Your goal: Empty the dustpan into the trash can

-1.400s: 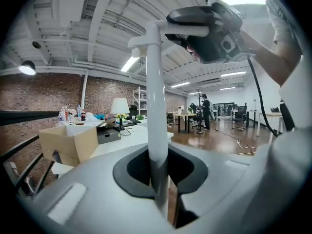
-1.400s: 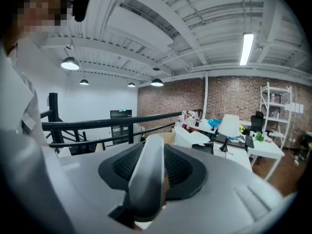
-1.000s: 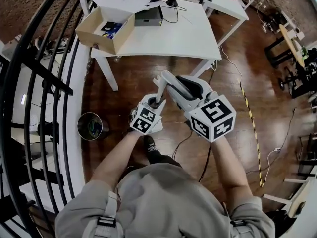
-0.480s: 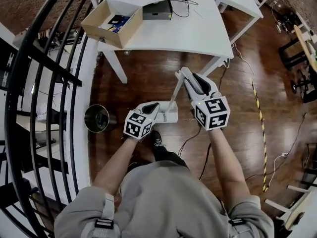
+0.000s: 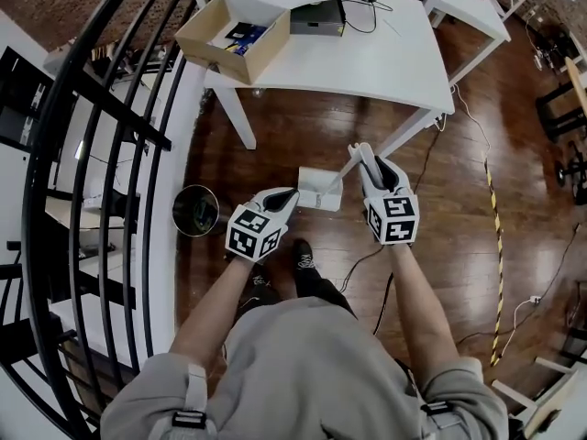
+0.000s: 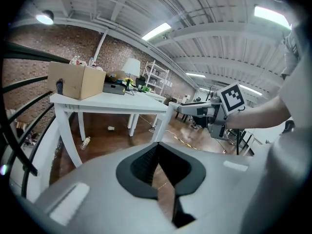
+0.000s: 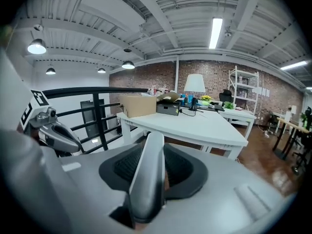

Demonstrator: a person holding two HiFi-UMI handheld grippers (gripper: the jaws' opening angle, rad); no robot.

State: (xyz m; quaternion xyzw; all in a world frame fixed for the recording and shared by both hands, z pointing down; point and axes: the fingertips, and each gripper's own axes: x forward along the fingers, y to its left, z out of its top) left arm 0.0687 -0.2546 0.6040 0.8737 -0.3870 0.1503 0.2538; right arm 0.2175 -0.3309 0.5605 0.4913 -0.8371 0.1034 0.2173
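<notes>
Dark wooden floor fills the head view, with a white table ahead that carries a cardboard box, and a black railing curving along the left side. Just beside that railing stands the trash can, upright, round and dark; whether something is inside it I cannot tell.

The dustpan is white and sits low before the person's feet, between the two grippers and clearly to the right of the can, not above it. Its long handle rises toward the right gripper, and the right gripper view shows the jaws pinching this pale handle between their pads. The left gripper is near the pan's left edge, its jaws pressed together with nothing between them.

As I judge it, the first part is done: the dustpan is in hand. The main part is left: to carry the pan over to the can, bring its mouth above the opening and tip it out. Whether the pan has dirt in it is not visible
</notes>
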